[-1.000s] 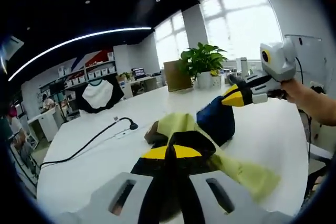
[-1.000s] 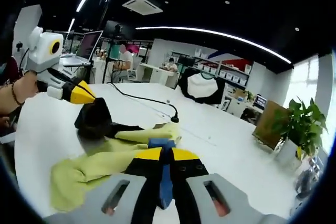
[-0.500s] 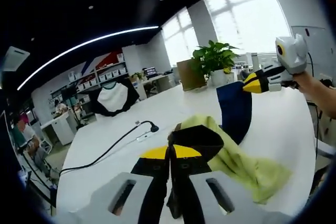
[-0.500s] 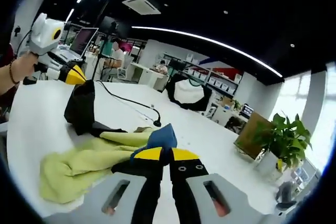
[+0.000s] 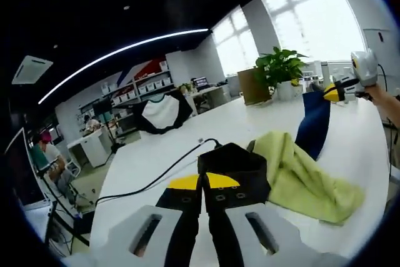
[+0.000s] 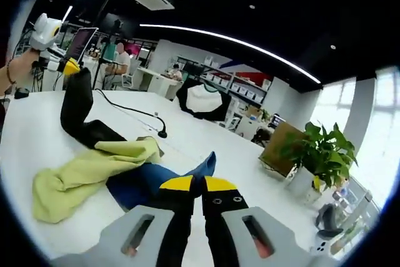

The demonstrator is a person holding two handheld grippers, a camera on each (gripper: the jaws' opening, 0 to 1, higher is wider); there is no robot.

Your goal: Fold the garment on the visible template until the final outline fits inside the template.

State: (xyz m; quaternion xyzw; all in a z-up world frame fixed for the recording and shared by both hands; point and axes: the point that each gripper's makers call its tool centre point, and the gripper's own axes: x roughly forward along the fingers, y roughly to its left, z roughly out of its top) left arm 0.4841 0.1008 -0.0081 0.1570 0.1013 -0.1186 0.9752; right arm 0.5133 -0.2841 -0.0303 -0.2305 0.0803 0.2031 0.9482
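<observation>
left claw (image 5: 203, 182) is clamped on the black sleeve of the yellow-green, navy and black cloth garment (image 5: 300, 173) lying on the white surface (image 5: 156, 167); right claw (image 6: 194, 184) is pinched on its navy sleeve at 12 o'clock

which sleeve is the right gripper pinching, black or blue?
The blue sleeve. In the right gripper view it runs straight into the right gripper, jaws shut on its tip. The black sleeve rises to the left gripper; the yellow-green body sags between.
</observation>
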